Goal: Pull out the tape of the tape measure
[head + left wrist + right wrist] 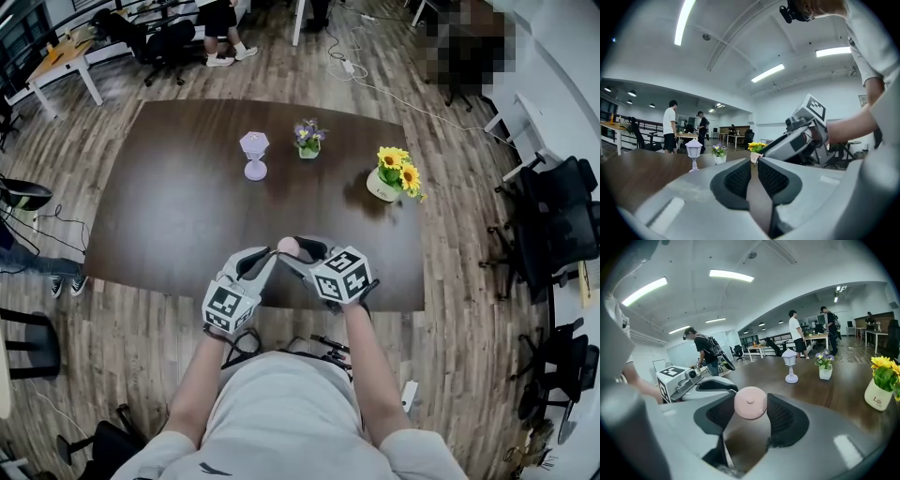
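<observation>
A round pink tape measure (288, 246) hangs just above the dark table's front edge, and my right gripper (294, 249) is shut on it. In the right gripper view the pink case (750, 401) sits pinched between both black pads. My left gripper (273, 256) comes in from the left, its fingertips right at the case. In the left gripper view its jaws (754, 161) stand almost together, with only a thin slit between the pads. Whether they pinch the tape's end is hidden. No pulled-out tape shows.
On the brown table (169, 206) stand a lilac lantern ornament (254, 155), a small pot of purple flowers (308, 139) and a white vase of sunflowers (394, 175). Office chairs (562, 225) line the right. People and desks stand at the back.
</observation>
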Demonstrator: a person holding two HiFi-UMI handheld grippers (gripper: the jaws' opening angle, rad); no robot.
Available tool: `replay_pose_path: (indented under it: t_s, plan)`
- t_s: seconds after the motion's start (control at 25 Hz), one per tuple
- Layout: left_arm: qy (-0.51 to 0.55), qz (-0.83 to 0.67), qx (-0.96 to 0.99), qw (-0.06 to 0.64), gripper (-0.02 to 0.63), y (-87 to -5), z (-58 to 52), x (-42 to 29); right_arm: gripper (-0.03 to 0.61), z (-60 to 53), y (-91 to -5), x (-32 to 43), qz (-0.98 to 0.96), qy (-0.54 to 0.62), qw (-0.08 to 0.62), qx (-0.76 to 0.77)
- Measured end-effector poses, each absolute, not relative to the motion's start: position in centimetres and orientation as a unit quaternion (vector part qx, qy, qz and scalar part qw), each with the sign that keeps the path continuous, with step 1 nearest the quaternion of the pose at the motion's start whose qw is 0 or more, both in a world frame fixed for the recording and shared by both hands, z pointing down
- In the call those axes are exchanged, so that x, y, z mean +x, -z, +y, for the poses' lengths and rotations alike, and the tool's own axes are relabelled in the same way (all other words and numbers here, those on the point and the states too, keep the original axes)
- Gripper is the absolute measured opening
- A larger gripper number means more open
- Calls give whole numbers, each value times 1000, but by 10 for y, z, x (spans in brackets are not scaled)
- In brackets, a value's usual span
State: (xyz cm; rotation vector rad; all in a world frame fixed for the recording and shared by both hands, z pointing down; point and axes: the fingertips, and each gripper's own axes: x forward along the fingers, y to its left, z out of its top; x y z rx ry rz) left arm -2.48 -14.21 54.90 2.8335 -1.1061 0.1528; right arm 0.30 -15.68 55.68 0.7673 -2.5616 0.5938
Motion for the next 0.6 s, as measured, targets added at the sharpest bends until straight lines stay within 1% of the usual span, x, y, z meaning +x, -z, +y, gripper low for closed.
replay_pose_path:
  t_s: [0.16, 0.32, 0.44, 0.6]
  plan:
    - [-47, -351, 934, 49, 25, -543, -135, -18, 218, -151, -548, 6, -913, -210, 211, 279]
    - [-58, -382, 921, 55, 14, -538, -130, -59, 218, -146, -546, -34, -920, -211, 210, 255]
    - [-53, -370, 926, 58, 14, -554, -139, -29, 218, -155, -560, -3, -915, -200, 218, 274]
    - [-40, -375, 924, 67, 14, -554, -145, -28, 218, -158, -561, 9, -910, -195, 218, 295]
